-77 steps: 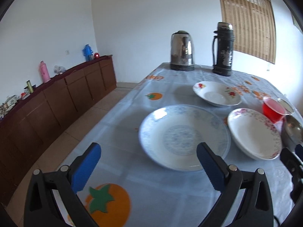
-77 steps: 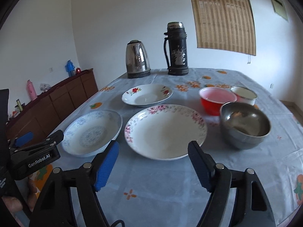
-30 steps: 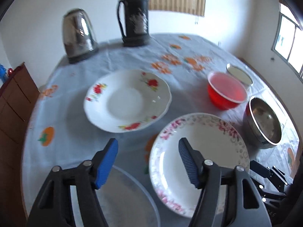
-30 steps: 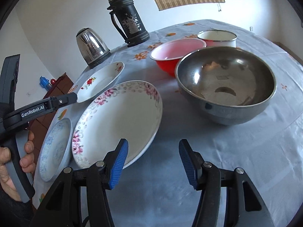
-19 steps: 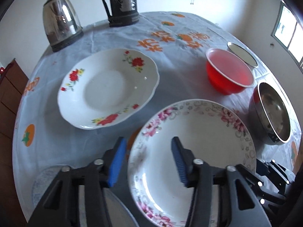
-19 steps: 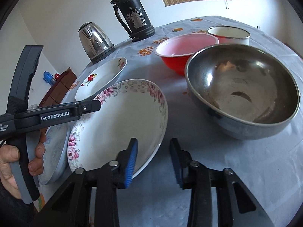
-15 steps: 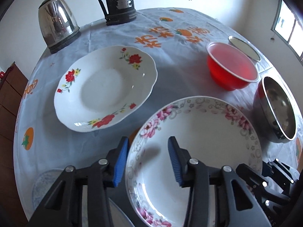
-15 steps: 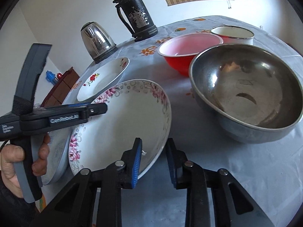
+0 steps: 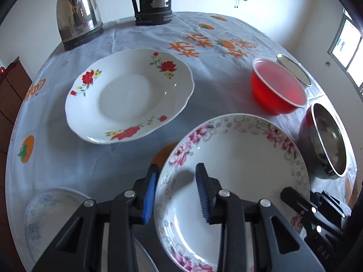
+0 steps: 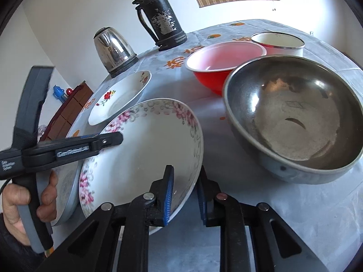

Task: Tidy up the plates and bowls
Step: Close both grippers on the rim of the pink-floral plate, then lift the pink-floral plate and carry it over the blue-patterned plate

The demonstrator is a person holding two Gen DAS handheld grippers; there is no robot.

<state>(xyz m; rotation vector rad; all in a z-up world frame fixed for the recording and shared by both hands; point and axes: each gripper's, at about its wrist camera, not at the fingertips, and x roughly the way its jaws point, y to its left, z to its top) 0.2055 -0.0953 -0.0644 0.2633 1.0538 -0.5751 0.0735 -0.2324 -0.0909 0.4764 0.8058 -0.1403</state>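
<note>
Closing in from both sides right now: the left hand-held gripper [image 9: 177,190] has its jaws narrowing over the 9 o'clock rim of the pink-flowered plate [image 9: 238,170], one pad outside, one inside, with a visible gap remaining, so no pinch yet. The right hand-held gripper [image 10: 185,195] is also closing, astride the same plate's near rim; its jaws are narrow and look about touching, though I can't swear the pads are pressing.

My read: this is the pick-up step for that plate, which sits tilted near the desk's [image 9: 79,158] front edge. Next move probably needs both grips firm before lifting, then setting it onto another plate. The blue-patterned plate [image 9: 47,213] lies just beside it at 8 o'clock and the red-flowered plate [image 9: 129,95] at 11.

Containers: the steel bowl [image 10: 295,122], red bowl [image 10: 224,61] and white enamel bowl [image 10: 278,42] at 1–2 o'clock all look empty. Kettle [image 9: 78,13] and flask [image 9: 154,0] stand at 12.
</note>
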